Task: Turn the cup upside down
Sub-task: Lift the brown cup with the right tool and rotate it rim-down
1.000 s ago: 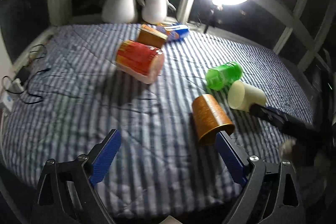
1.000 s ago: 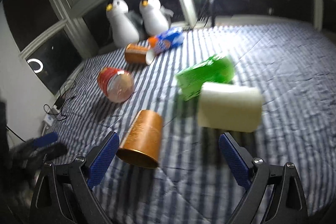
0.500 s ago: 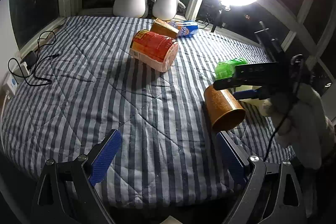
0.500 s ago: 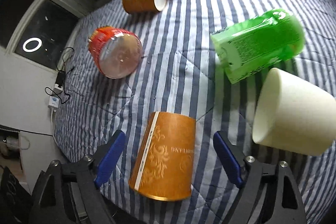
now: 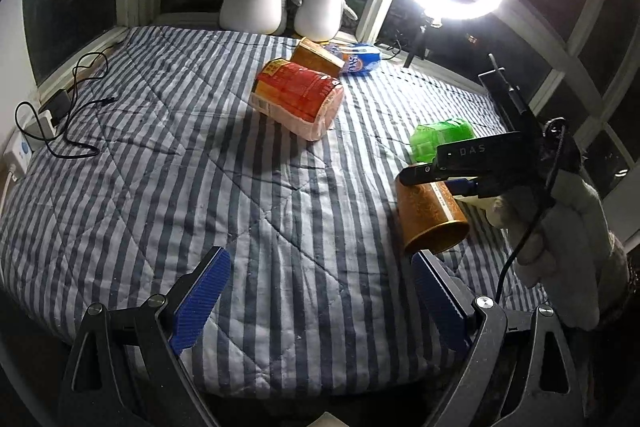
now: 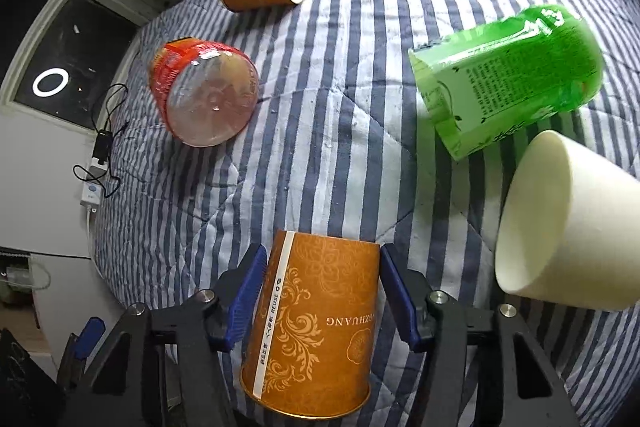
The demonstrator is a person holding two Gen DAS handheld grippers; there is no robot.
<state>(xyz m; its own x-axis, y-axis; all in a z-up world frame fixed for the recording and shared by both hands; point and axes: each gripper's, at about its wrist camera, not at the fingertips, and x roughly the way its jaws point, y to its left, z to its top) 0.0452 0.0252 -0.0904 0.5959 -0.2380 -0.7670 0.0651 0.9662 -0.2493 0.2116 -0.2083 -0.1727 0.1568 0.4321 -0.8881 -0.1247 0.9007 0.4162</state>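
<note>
white cup (image 6: 568, 227) cut off at right edge

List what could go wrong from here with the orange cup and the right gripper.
1. The right gripper straddles the orange cup, lying on its side; closing hard may crush its thin paper wall.
2. The cream cup and green container lie close by; swinging the cup up could knock them.
3. The striped quilt is soft and creased, so a cup set mouth-down may tip.
</note>
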